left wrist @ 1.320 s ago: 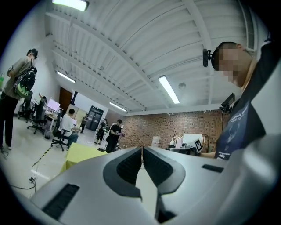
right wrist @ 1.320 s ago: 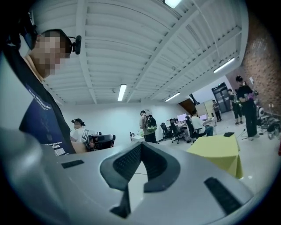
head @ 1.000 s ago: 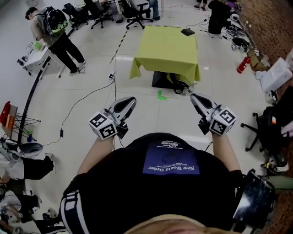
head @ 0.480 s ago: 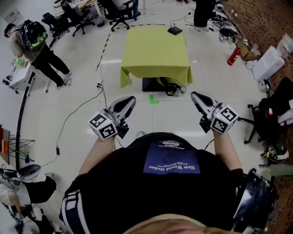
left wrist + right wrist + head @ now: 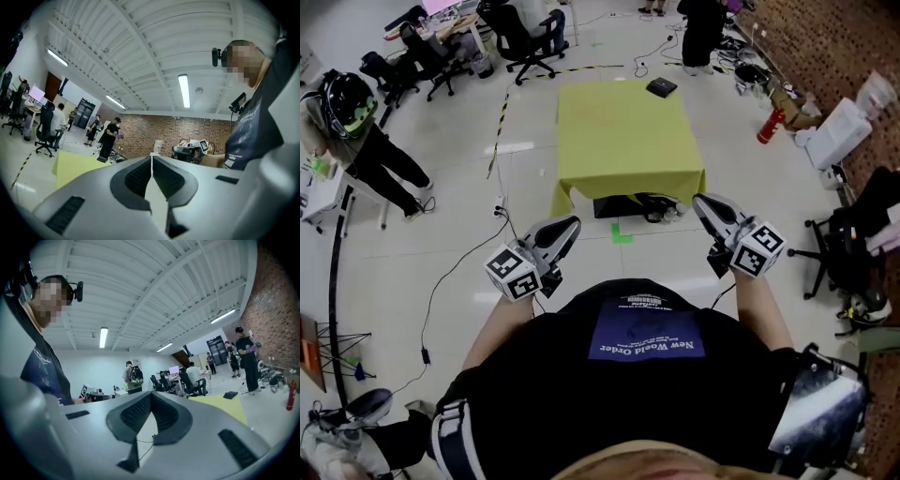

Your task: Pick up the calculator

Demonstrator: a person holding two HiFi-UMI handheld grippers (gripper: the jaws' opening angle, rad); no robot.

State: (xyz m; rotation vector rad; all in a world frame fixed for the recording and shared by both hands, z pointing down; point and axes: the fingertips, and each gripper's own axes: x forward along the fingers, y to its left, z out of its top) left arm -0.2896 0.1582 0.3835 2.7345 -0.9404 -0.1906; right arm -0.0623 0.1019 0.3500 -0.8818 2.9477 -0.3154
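Glossy white floor (image 5: 394,253), brick wall (image 5: 836,37)

The right gripper (image 5: 151,393) points level across a large room, its two fingers (image 5: 133,413) closed tip to tip with nothing between them. Just past them on the right is a yellow-covered counter (image 5: 225,409) with the dark calculator (image 5: 230,394) at its far edge. A person with a backpack (image 5: 134,376) stands beyond. A red fire extinguisher (image 5: 291,397) stands by the brick wall (image 5: 276,319).
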